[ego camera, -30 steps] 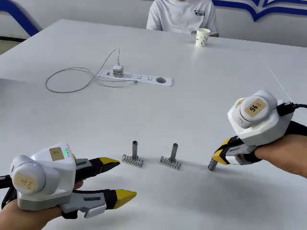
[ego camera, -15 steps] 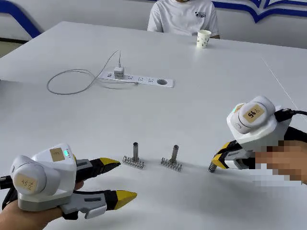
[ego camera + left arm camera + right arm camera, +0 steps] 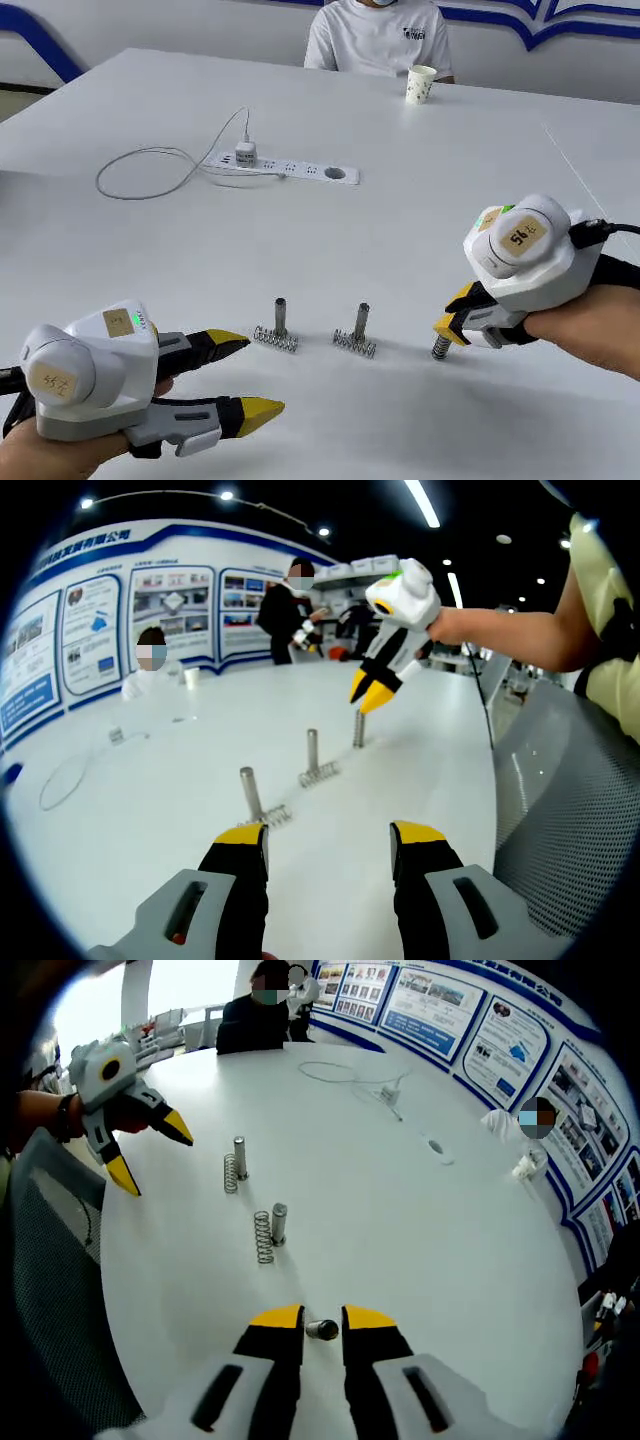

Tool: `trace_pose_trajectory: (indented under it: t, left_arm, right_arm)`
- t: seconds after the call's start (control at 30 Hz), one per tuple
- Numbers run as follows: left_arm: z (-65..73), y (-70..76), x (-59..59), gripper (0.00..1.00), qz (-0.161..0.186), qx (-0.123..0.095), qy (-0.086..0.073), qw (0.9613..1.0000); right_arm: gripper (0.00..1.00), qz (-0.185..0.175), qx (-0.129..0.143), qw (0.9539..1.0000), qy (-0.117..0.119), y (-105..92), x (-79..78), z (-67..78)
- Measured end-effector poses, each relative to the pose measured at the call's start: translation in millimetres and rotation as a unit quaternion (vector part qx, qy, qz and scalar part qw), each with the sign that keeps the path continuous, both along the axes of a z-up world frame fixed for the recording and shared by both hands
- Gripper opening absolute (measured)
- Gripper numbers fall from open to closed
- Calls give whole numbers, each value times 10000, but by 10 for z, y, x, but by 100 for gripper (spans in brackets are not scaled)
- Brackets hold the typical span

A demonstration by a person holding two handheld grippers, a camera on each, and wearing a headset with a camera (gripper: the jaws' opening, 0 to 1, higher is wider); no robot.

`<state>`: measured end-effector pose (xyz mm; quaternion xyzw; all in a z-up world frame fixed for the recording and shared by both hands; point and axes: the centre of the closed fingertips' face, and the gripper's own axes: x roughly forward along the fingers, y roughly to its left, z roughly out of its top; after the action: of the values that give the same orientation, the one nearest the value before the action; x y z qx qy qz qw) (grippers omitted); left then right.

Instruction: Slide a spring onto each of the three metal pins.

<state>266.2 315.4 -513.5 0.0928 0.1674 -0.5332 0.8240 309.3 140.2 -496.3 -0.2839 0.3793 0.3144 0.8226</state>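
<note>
Springs look light and likely kink or roll easily, so pinch mid-coil, gently.
Two loose springs point(image 3: 275, 338) point(image 3: 354, 344) lie on the surface point(image 3: 400, 230) against their pins point(image 3: 280, 312) point(image 3: 361, 318); third spring point(image 3: 440, 347) sits on its pin. Right tongs point(image 3: 448, 318) are narrowed around its top, contact unclear. Left tongs point(image 3: 262, 372) are wide open, empty.

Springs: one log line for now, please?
right pin: spring on | other two pins: bare, springs beside | left hand-held gripper: open | right hand-held gripper: at right pin
</note>
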Motion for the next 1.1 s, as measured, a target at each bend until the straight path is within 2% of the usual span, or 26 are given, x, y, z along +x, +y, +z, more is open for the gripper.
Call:
trace_pose_trajectory:
  t: [0.2, 0.63, 0.77, 1.1]
  left_arm:
    - [5, -6, 3, 50, -2, -10, -8, 10000]
    - [14, 2, 21, 50, 11, -7, -16, 10000]
    - [27, -19, 17, 50, -6, -10, -20, 10000]
    - [29, -16, 9, 49, 0, -8, -5, 10000]
  right_arm:
    - [16, 184, 212, 9996, 51, 200, -10, -4]
    - [16, 630, 384, 9964, 407, 584, -41, -281]
    - [16, 666, 458, 9955, 495, 645, -24, -351]
    - [15, 719, 381, 9943, 687, 659, 27, -555]
